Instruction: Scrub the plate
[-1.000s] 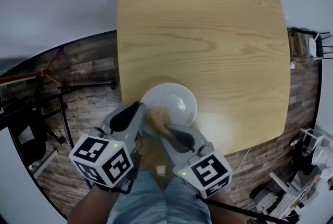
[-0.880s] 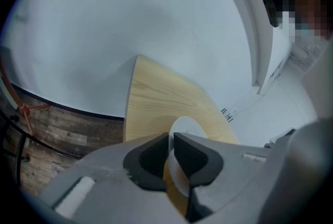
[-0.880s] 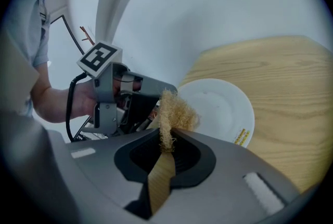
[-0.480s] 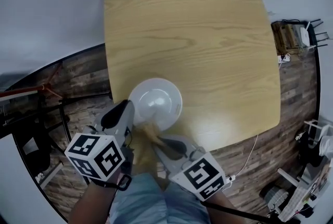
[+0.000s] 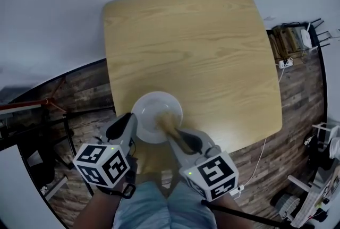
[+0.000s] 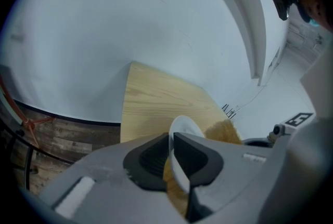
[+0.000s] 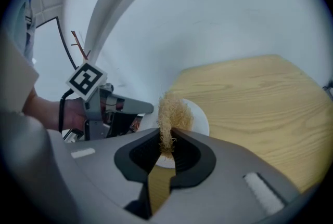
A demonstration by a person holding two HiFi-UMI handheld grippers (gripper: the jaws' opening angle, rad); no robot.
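Observation:
A white plate [image 5: 151,111] lies at the near left corner of the wooden table [image 5: 191,47]. My left gripper [image 5: 132,129] is shut on the plate's near rim; in the left gripper view the plate [image 6: 183,129] stands edge-on between the jaws of the left gripper [image 6: 171,158]. My right gripper [image 5: 172,135] is shut on a tan fibrous scrubber [image 5: 166,123], which rests on the plate's inside. In the right gripper view the scrubber [image 7: 170,116] sticks up from the right gripper [image 7: 166,150] over the plate [image 7: 200,121].
The table [image 7: 260,103] stretches bare beyond the plate. Dark plank floor [image 5: 79,95] lies to the left with a black stand [image 5: 32,116], and chairs and cables [image 5: 297,36] stand at the right. The person's legs [image 5: 159,206] are below the grippers.
The right gripper has pushed the scrubber forward from the plate's near rim onto its inside. The left gripper keeps its hold on the rim. The head camera has shifted slightly.

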